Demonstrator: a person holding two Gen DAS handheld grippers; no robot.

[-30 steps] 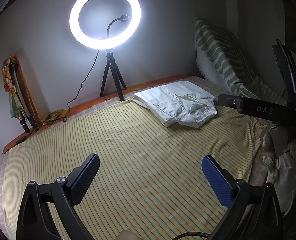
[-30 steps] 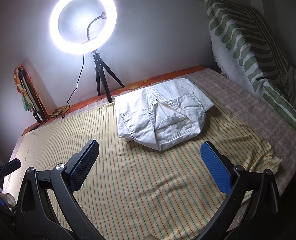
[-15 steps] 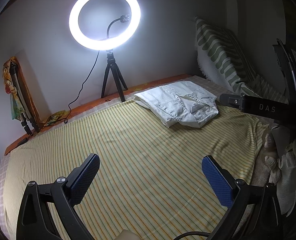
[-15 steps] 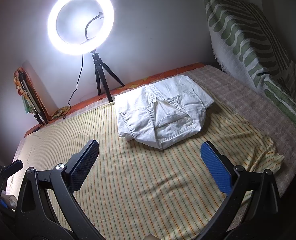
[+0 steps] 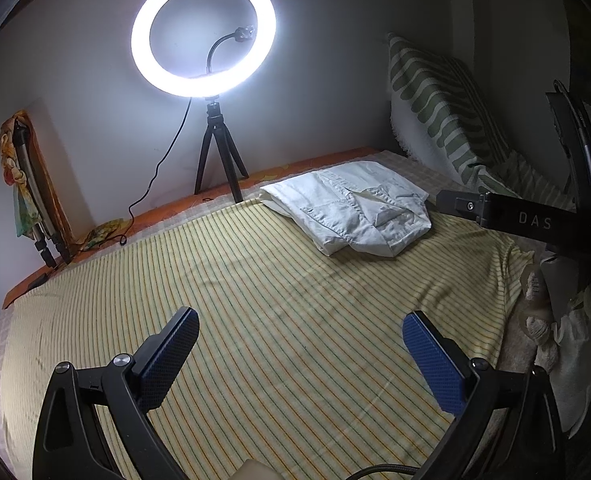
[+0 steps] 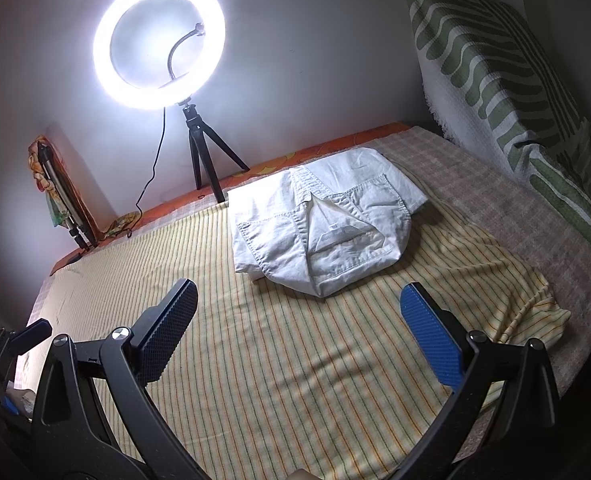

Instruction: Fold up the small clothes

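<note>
A white garment [image 6: 319,224] lies folded into a rough, thick bundle on the yellow striped cloth [image 6: 279,360] that covers most of the bed, near the bed's far edge and towards its right side. Its seams and a patch pocket face up, and one flap lies across the top.

The left gripper [image 5: 300,354] hovers over the near part of the striped cloth with its jaws spread wide and nothing between the blue pads [image 5: 435,364]. The right gripper [image 6: 298,326] is likewise wide open and empty, above the cloth and just short of the garment's near edge. Neither touches the garment.

A lit ring light [image 5: 203,32] on a small black tripod [image 5: 219,160] stands at the far edge of the bed against the wall. A green and white patterned cushion [image 6: 495,80] leans at the bed's right edge
</note>
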